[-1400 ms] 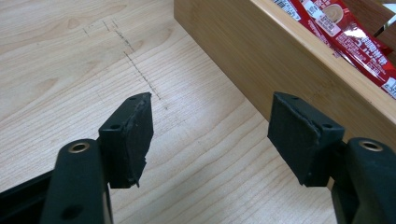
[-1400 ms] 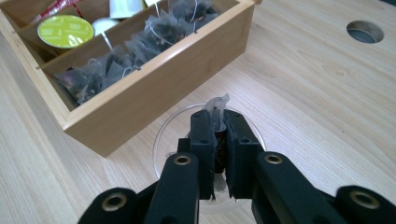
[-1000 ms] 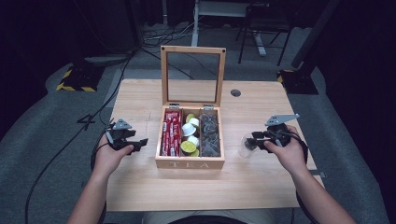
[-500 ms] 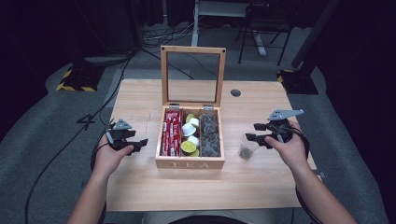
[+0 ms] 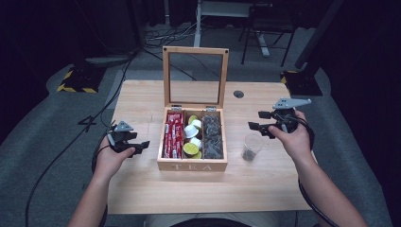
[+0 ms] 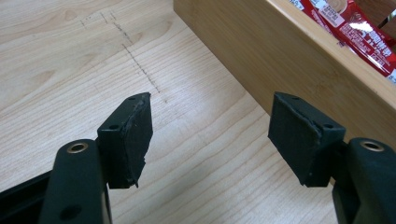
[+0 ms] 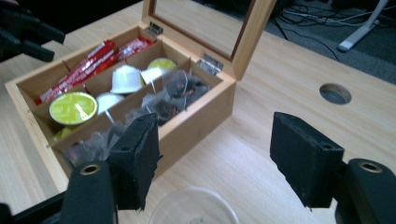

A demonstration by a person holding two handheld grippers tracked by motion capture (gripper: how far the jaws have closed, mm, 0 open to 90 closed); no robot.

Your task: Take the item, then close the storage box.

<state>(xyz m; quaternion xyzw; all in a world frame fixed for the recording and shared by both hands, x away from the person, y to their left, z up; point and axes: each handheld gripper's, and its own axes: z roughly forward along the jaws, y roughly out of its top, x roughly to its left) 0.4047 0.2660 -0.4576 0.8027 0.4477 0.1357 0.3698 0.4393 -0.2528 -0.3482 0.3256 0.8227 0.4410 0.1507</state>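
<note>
A wooden tea box stands mid-table with its glass lid upright. It holds red sachets, green and white capsules and dark tea bags. Just right of the box stands a clear plastic cup with something dark at its bottom. My right gripper hovers open above and behind the cup, whose rim lies below my jaws in the right gripper view. At the box's left side, my left gripper rests open and empty, near the box wall.
A round cable hole sits in the table behind the box on the right. Bare wood lies left of the box and along the front edge. Cables and furniture legs are on the dark floor beyond.
My right gripper has drawn up and back from the cup, which now stands free on the table. The left gripper has stayed in place.
</note>
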